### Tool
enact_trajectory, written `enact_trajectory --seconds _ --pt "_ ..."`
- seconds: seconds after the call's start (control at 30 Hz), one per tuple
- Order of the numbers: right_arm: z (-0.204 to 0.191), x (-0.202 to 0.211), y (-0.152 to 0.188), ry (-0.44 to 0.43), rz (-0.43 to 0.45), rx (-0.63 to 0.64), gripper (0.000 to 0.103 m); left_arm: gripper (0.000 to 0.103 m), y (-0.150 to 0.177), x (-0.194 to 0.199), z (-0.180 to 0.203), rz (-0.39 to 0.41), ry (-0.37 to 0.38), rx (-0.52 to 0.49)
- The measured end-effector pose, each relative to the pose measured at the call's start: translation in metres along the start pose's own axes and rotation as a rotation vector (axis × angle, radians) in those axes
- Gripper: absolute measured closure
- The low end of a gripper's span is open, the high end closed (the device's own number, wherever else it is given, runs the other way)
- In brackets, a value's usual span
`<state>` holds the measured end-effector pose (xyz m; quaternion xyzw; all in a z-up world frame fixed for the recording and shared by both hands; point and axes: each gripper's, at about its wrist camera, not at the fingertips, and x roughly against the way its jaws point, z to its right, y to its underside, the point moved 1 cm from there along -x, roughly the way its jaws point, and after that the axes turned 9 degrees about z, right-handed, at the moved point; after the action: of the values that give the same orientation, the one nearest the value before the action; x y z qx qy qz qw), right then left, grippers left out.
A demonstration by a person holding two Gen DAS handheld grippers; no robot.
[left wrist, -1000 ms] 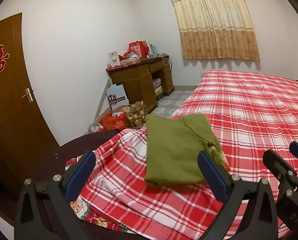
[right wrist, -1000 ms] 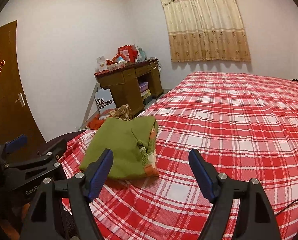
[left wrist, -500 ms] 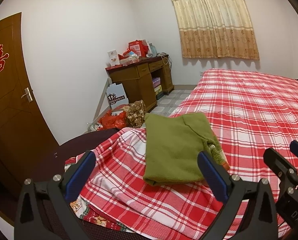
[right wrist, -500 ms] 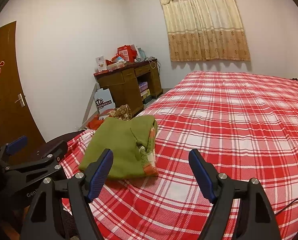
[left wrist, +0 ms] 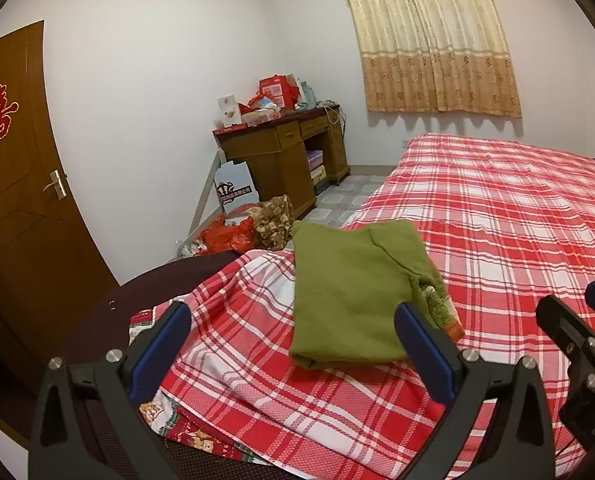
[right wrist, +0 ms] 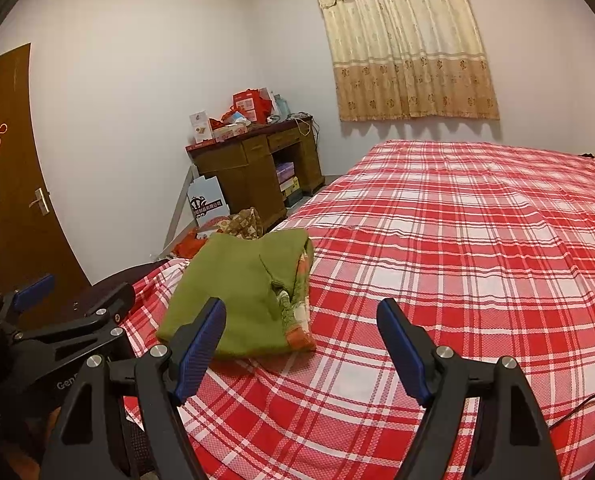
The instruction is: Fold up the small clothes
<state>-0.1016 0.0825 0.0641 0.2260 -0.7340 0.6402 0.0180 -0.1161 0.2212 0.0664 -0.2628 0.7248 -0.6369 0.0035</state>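
Folded olive-green knit garment (left wrist: 353,292), small, with a patterned orange-and-cream lining showing along its right edge, lying flat near the foot corner of a bed covered by a red-and-white plaid cotton sheet (left wrist: 509,216). Left tool (left wrist: 293,344), black frame with blue finger pads, fingers spread wide and gripping nothing, held low and level just short of the garment's near edge; the garment sits between the two fingers in this view, apart from both. Right tool (right wrist: 301,336), same build, likewise spread wide with nothing between its pads, held level over the sheet just to the right of the garment; its left finger overlaps the garment's near corner in the right wrist view, though contact cannot be told. Each tool appears at the edge of the other's view, side by side. Beyond the bed: brown wooden desk (right wrist: 253,168) piled with red boxes, beige patterned curtain (right wrist: 405,44), brown wooden door (left wrist: 21,184) bearing a red paper emblem
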Motion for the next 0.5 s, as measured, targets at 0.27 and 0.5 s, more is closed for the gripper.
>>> enact_trajectory --seconds 0.27,0.5 --pt "0.0005 -0.0005 0.0004 -0.002 -0.003 0.000 0.024 0.000 -0.0004 -0.0001 0.0001 0.003 0.000 -0.001" --pt "0.0006 -0.0019 0.0023 -0.001 -0.008 -0.003 0.024 0.000 -0.0003 -0.0003 -0.0003 0.003 0.001 0.000"
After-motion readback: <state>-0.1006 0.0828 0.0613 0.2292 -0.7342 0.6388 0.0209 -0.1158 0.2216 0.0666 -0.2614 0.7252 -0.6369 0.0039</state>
